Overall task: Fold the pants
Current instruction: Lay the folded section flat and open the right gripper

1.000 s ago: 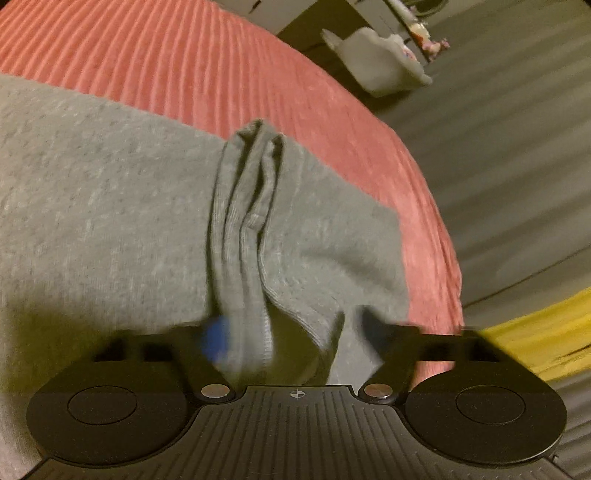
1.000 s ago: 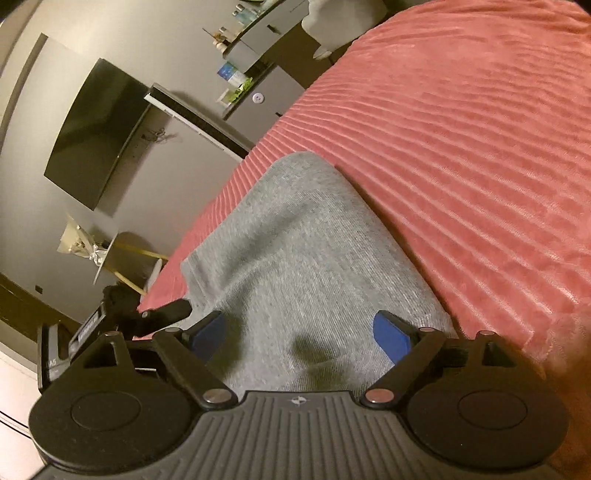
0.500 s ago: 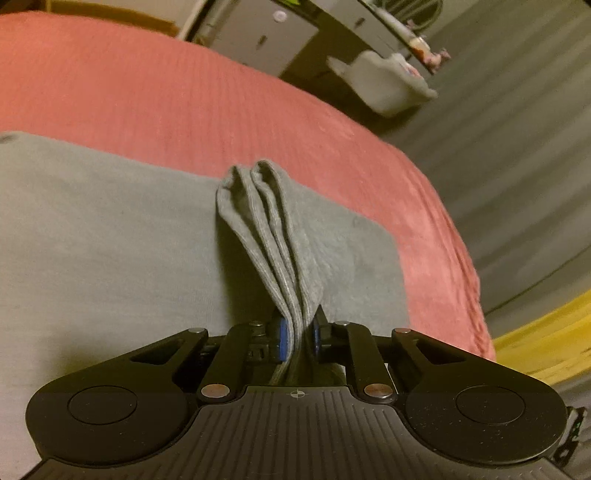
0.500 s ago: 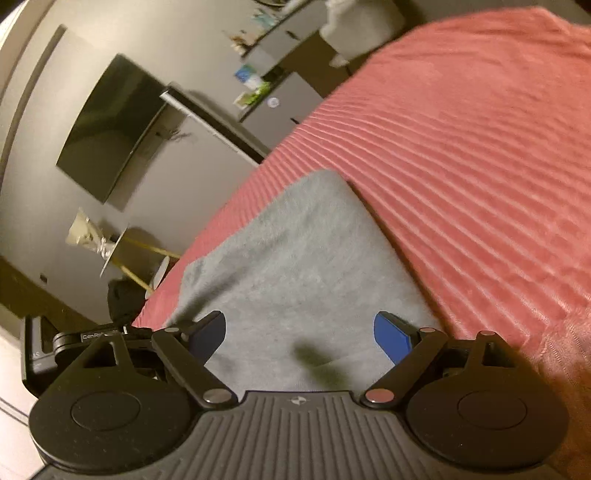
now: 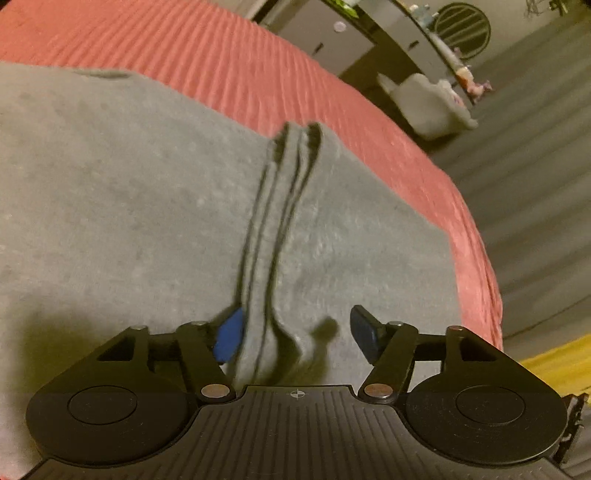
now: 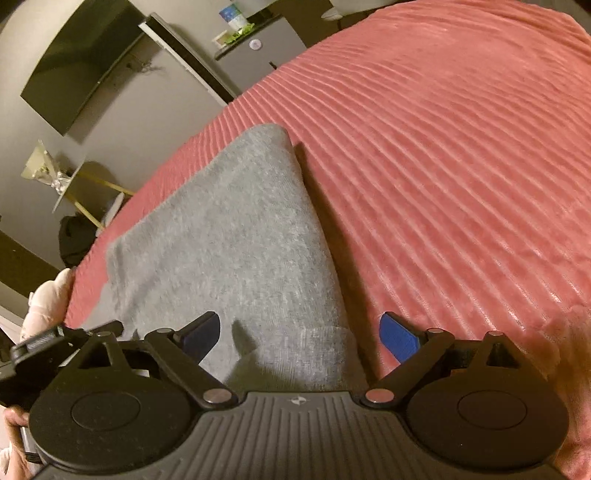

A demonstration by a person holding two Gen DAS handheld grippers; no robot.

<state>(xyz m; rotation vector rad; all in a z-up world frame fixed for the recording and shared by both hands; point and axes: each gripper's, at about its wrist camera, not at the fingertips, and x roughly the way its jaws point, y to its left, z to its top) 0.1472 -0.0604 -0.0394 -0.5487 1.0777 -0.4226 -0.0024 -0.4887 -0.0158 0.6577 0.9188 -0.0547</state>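
Pants: my soft grey knit pants (image 5: 129,206) lie flat on the ribbed pink bedspread (image 5: 207,48).
Left tongs (image 5: 295,334): jaws opening, the stacked cuff ridge loose between them, toward the 9 o'clock pad.
Right tongs (image 6: 300,334): jaws opening over the hem, gripping nothing.
Handling: light, limp, likely slumps when lifted.
Hold: pinch all cuff layers at 12 o'clock.

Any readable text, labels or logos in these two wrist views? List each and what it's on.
No readable words or numbers.
Small white emblem on the left gripper body: a mark, no letters.
Same on the right gripper body.
Blue-and-white box on the cabinet: print too blurred to read.
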